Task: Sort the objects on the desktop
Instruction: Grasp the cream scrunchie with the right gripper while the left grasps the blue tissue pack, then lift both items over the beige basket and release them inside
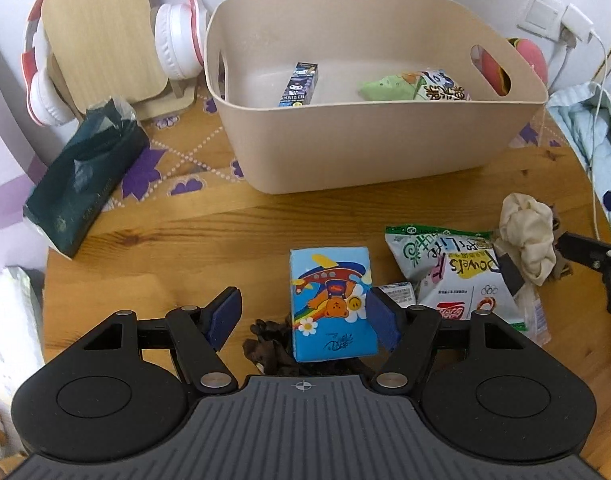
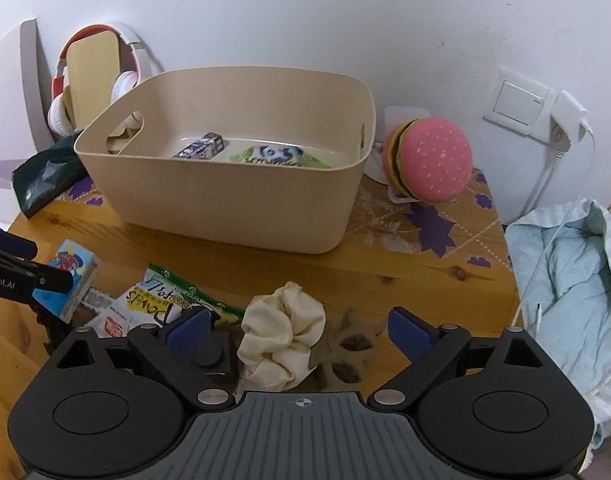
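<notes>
Your left gripper [image 1: 303, 320] body covers near end of blue tissue pack [image 1: 331, 304] and most of dark brown object [image 1: 267, 346] under it; can't tell what that is. Snack bags [image 1: 461, 276] partly under cream scrunchie [image 1: 525, 236], lower edges hidden. Right wrist view: your right gripper [image 2: 299, 330] hides scrunchie's [image 2: 283, 340] near side and part of brown hair clip [image 2: 351, 346]. Bin [image 2: 233, 200] wall hides lower parts of small box [image 2: 201, 147] and green packet [image 2: 279, 157]. Burger toy [image 1: 529, 56] mostly behind bin in left view. Print on packets too small to read.

White wall [image 2: 305, 20], wooden table [image 2: 385, 264]
</notes>
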